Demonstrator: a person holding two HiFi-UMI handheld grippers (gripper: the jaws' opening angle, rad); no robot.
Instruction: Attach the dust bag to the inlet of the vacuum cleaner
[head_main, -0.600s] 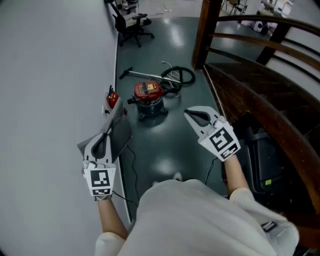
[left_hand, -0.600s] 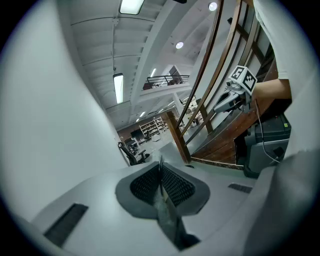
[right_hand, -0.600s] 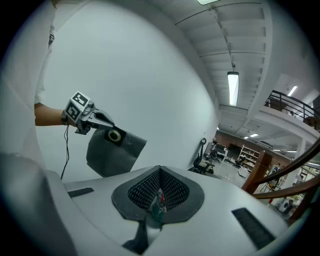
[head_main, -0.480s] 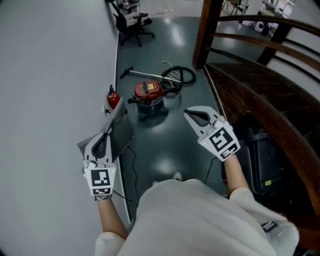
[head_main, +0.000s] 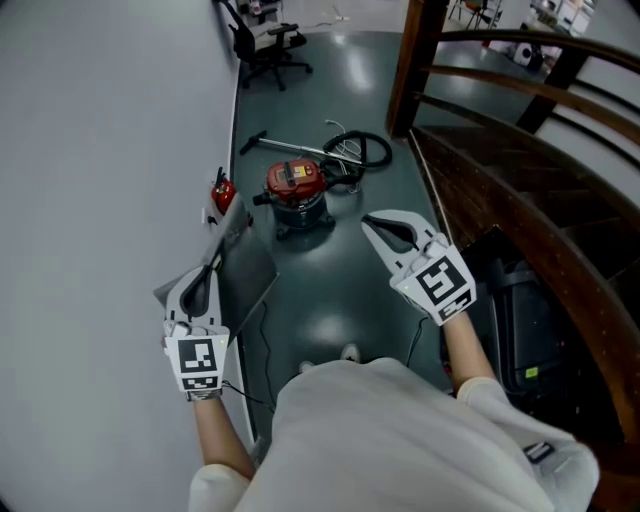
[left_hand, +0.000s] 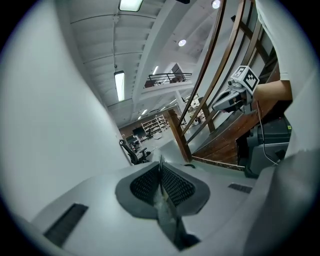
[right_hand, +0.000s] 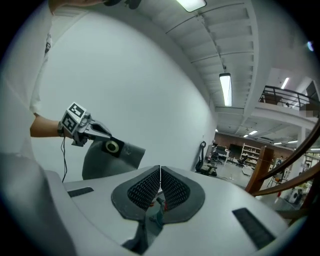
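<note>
Dim overhead strip lights (left_hand: 119, 85), fisheye-warped edges

no word or number can be read anywhere. the vacuum cleaner (head_main: 297, 195) bears a yellow-and-black label (head_main: 297, 177) on its red lid, too small to read. nearer the person than it, the left gripper (head_main: 208, 270) and right gripper (head_main: 370, 221) carry only black-and-white square markers.

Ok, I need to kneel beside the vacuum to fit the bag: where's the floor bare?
Bare floor lies between you and the vacuum cleaner, bordered by the wall and the staircase. Behind it, hose and wand crowd the floor.
</note>
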